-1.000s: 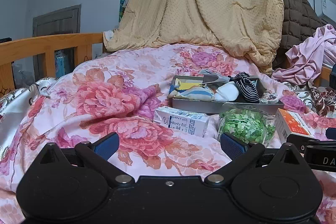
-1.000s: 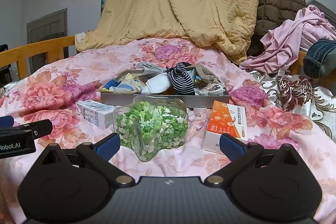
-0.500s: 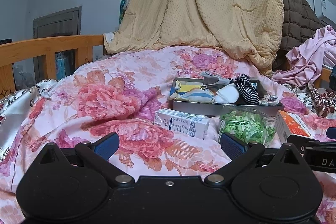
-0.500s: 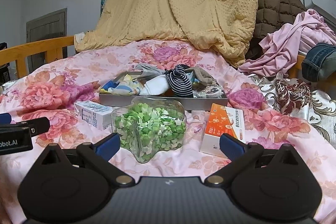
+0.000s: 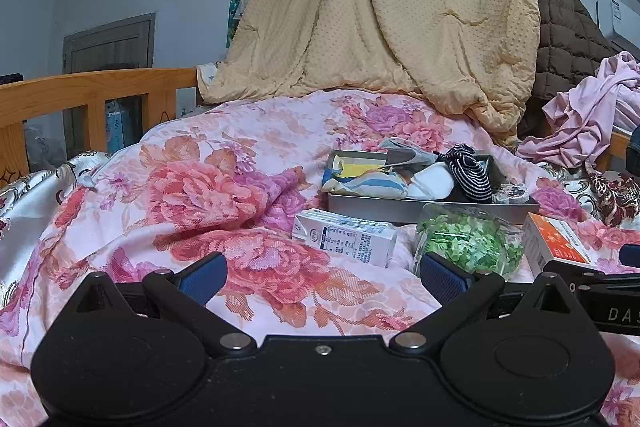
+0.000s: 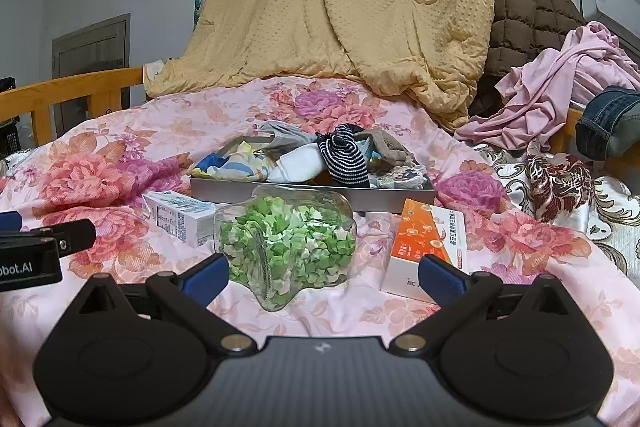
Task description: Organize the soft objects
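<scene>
Floral bed | sock tray long axis L-R | striped sock draped frontward

jar of green stars — bed centre | white carton | orange box

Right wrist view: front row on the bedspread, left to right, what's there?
Left gripper at the edge → white carton → jar of green paper stars → orange box. The tray of socks lies behind the row.
</scene>
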Demonstrator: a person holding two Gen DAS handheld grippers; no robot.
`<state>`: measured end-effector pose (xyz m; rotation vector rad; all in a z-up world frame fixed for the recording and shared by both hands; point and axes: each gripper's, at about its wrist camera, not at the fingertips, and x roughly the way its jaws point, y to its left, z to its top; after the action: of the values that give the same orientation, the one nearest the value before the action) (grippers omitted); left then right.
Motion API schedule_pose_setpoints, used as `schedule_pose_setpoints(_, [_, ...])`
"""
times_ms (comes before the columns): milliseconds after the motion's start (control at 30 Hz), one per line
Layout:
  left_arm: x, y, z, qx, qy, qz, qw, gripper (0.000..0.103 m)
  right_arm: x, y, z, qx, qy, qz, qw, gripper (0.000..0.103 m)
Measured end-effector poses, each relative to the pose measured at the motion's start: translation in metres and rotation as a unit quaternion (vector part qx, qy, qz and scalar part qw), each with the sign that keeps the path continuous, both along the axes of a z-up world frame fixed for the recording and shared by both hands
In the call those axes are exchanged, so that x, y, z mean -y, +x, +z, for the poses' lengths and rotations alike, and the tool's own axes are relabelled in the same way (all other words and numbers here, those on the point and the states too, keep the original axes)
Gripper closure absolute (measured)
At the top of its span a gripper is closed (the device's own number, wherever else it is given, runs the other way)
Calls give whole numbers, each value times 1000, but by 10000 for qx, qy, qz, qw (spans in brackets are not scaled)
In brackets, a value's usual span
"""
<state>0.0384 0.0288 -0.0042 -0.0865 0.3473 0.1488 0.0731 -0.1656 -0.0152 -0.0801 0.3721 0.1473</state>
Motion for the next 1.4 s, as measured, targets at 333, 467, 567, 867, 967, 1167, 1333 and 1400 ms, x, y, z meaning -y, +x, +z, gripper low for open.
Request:
schedule_pose_setpoints(333, [-1, 0, 0, 3, -4, 5, 10000, 1, 0, 0, 0, -4, -4, 0, 10000, 0])
schedule_pose_setpoints(467, [-1, 0, 0, 3, 0, 4, 10000, 1, 0, 0, 0, -5, -3, -3, 10000, 0])
schedule_pose_setpoints(567, [-1, 0, 0, 4, -1, 3, 10000, 1, 0, 0, 0, -2, -3, 0, 10000, 0])
schedule_pose_setpoints(867, [0, 0, 0, -1, -5, 4, 10000, 1, 0, 0, 0, -9, -12, -3, 10000, 0])
schedule_pose_setpoints(967, [0, 0, 0, 2, 0, 5, 10000, 1, 0, 0, 0, -9, -11, -5, 10000, 0])
schedule_pose_setpoints(1167, [0, -1, -3, -50, -4, 5, 10000, 1, 0, 0, -1, -21, -15, 10, 10000, 0])
schedule_pose_setpoints(1333, [-1, 0, -5, -73, -30, 25, 10000, 1, 1, 0, -2, -31, -33, 27, 10000, 0])
schedule_pose_setpoints(1400, [-2, 0, -5, -64, -76, 7, 10000, 1, 0, 0, -1, -30, -31, 19, 10000, 0])
